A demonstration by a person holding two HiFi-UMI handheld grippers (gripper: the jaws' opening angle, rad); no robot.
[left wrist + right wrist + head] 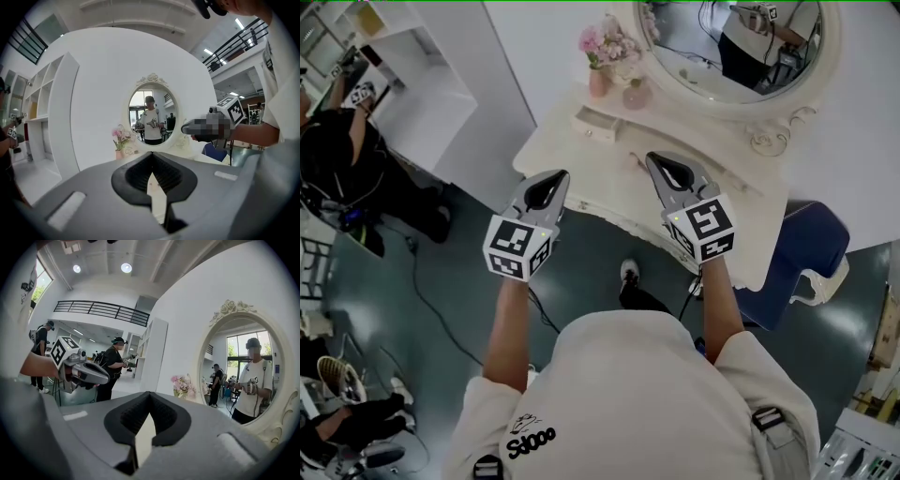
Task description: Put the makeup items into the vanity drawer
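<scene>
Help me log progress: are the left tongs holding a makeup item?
No, in the left gripper view the left tongs are closed tip to tip with nothing between them.

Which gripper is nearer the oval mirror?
Right. The right gripper is over the vanity top, near the mirror; the left gripper is at its front-left edge, farther off.

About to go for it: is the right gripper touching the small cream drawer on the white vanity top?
Apart. The head view shows a strip of bare vanity top between the grey right gripper and the small cream drawer.
</scene>
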